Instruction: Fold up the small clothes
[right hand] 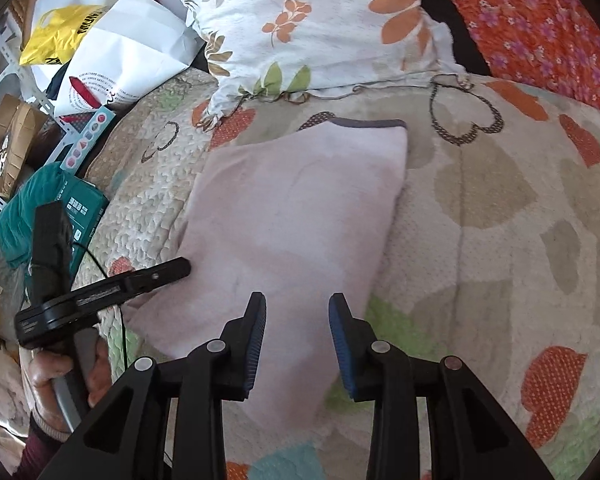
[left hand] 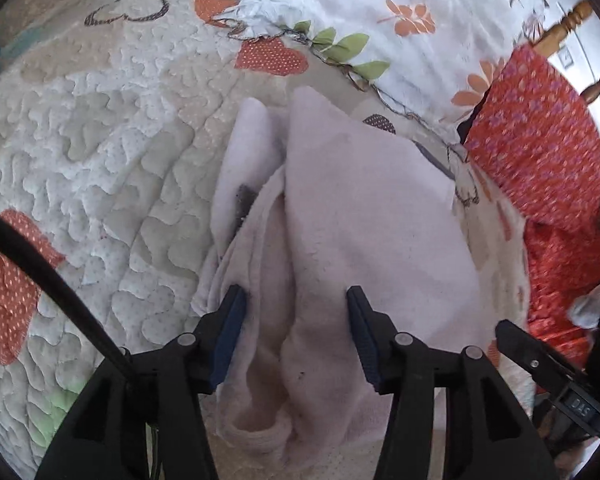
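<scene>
A home bedroom: a quilted heart-patch bedspread [right hand: 500,216], a floral pillow [right hand: 312,28], turned wooden bed rails [left hand: 572,24] (bags and boxes [right hand: 16,136] piled alongside).

From my left wrist cam, the left gripper [left hand: 296,292] sits with its jaws apart over the pale pink garment [left hand: 360,216], which is bunched in soft folds on the heart-patterned quilt [left hand: 100,140]. Floral pillow [left hand: 380,12] up top, red flowered fabric [left hand: 540,140] off right.
</scene>
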### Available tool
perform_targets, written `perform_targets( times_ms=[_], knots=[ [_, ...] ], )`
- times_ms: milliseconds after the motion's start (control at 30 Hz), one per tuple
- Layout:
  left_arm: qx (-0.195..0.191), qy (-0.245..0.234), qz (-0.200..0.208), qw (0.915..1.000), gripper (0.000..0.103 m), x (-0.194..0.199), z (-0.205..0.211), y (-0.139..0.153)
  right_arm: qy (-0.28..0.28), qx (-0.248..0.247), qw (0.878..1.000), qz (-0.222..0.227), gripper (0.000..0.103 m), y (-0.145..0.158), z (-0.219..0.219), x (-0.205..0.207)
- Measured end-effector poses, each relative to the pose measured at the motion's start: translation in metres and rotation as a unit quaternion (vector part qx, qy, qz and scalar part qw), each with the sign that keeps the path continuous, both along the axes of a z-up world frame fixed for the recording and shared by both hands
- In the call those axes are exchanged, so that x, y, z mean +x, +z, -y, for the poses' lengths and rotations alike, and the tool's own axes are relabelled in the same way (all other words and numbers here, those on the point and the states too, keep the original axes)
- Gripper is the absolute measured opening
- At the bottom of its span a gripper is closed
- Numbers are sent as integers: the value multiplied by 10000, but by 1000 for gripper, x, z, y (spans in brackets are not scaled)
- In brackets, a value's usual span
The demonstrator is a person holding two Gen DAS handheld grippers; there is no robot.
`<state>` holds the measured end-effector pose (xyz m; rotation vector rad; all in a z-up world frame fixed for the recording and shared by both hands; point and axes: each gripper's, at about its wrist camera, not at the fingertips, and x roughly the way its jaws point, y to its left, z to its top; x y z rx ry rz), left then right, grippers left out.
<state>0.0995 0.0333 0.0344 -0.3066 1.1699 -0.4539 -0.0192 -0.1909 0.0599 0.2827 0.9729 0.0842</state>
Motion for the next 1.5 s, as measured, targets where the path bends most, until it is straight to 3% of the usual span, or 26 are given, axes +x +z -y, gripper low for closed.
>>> perform_targets(
  times_ms=[33, 67, 167, 267, 333, 367, 500, 567, 667, 733, 933, 1100, 1233, 1367, 1500],
  knots=[
    [111, -85, 89, 9999, 17, -2, 4, 4, 10, -31, 10000, -8, 36, -1, 1, -1],
    [141, -211, 161, 9995, 5, -4, 6, 8, 19, -80, 10000, -25, 36, -2, 1, -3],
    [201, -131, 467, 9986, 5, -11, -3, 25, 8, -50, 10000, -33, 37, -7, 4, -4],
    [347, 172, 467, 9982, 0, -11, -22, 28, -4, 48, 10000, -32, 36, -11, 5, -3],
    [1063, 489, 545, 9916, 0, -8, -32, 21, 24, 47, 10000, -30, 36, -12, 2, -1],
    [1184, 570, 484, 9902, 0, -6, -35, 16, 57, 41, 10000, -21, 36, -12, -1, 2],
    [642, 602, -400, 9953, 0, 3, -51, -17, 119, -10, 9999, 85, 36, -10, -13, 10],
    [519, 700, -446, 9952, 3, 4, -57, -17, 229, 71, 9996, 159, 37, -6, -21, 15],
    [321, 979, -249, 9944, 19, 7, -71, -4, 467, 81, 9986, 212, 37, -2, -42, 24],
    [243, 1171, -174, 9927, 40, 6, -81, 2, 606, 20, 9979, 221, 37, -2, -56, 32],
    [170, 1518, -103, 9882, 49, 7, -106, 10, 1015, -131, 9947, 88, 37, -20, -109, 68],
    [340, 1709, 211, 9845, 54, 5, -120, 24, 1506, -230, 9872, -467, 40, -61, -152, 95],
    [726, 1771, 642, 9794, 63, 2, -120, 41, 1637, -567, 9846, -219, 41, -45, -164, 97],
    [1016, 2032, 1121, 9674, 70, -7, -124, 60, 1247, -799, 9882, 387, 41, -16, -156, 99],
    [1234, 2213, 1594, 9541, 78, -16, -124, 77, 694, -1037, 9917, 304, 40, -18, -151, 126]
  ],
)
